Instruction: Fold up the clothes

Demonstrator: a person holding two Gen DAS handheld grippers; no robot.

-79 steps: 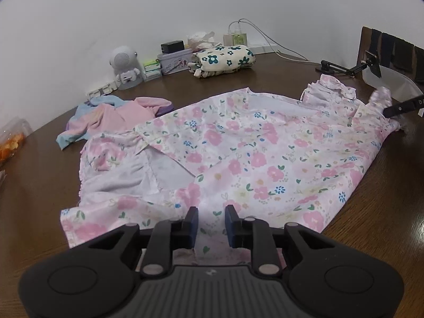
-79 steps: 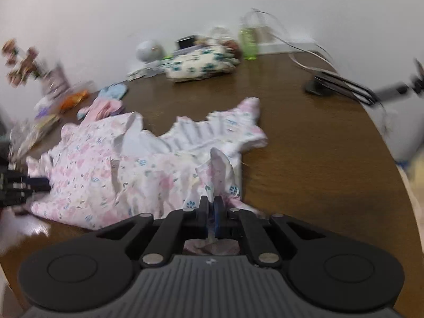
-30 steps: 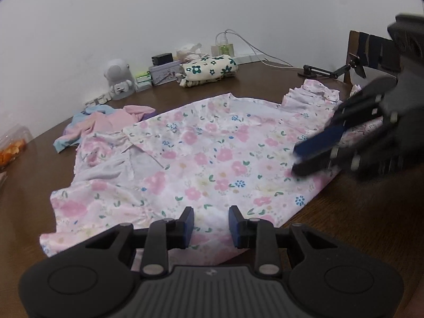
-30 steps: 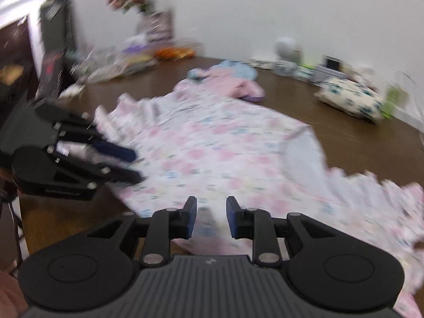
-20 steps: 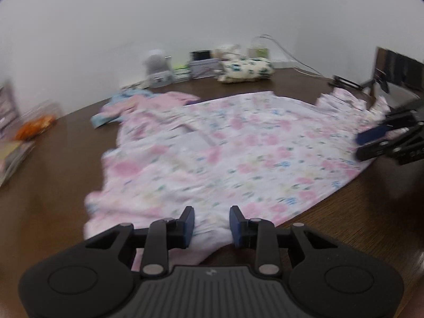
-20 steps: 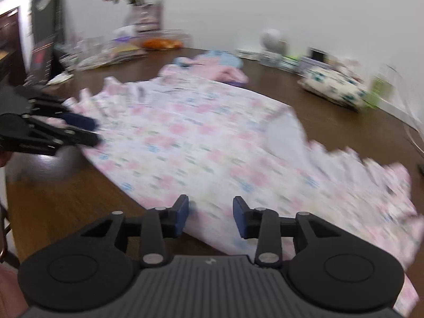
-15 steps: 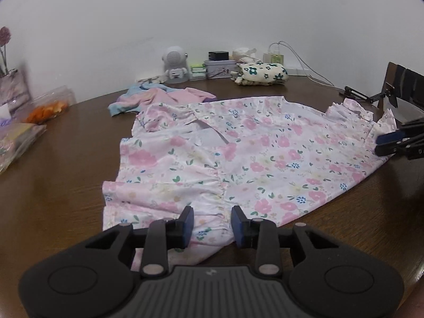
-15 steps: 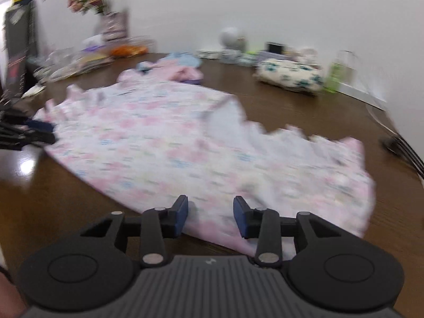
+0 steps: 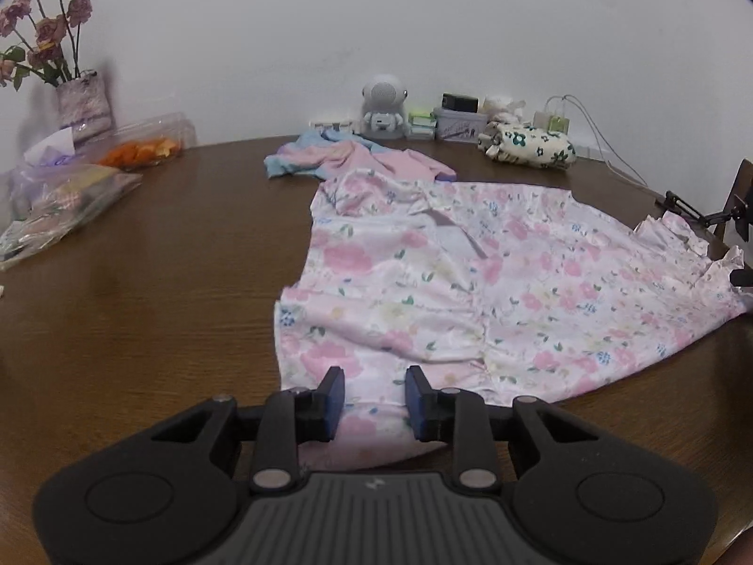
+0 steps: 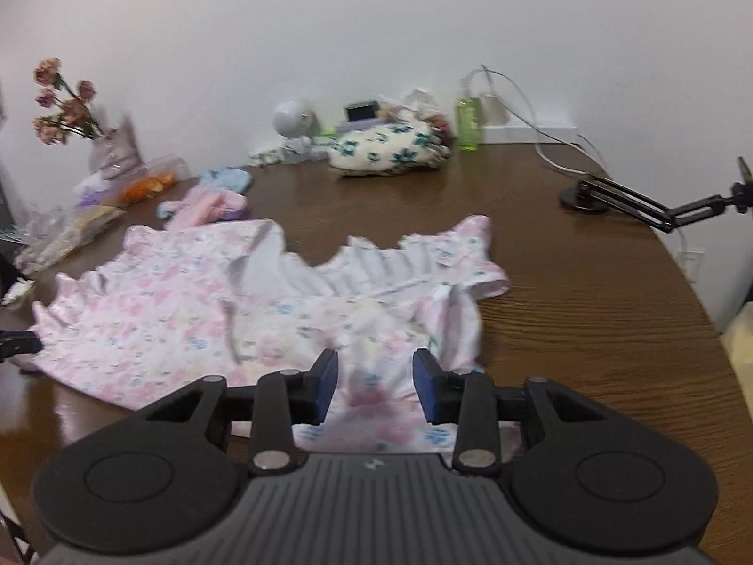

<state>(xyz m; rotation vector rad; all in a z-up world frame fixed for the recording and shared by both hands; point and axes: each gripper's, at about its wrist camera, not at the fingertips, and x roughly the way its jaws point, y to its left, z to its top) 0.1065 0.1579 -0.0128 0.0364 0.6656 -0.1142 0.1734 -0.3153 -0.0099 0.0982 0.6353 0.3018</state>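
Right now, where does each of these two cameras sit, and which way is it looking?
Left wrist: rides on the left gripper, looking over the near edge of the floral dress toward the wall; its closing jaws straddle the fabric.
Right wrist: rides on the right gripper, above the dress's ruffled end, open.
Shared: the dress, the brown table, the folded floral garment, the pink flowers.

Floral dress (image 9: 494,292) flat on brown table (image 9: 141,292), closing left gripper (image 9: 374,398) jaws astride its hem.
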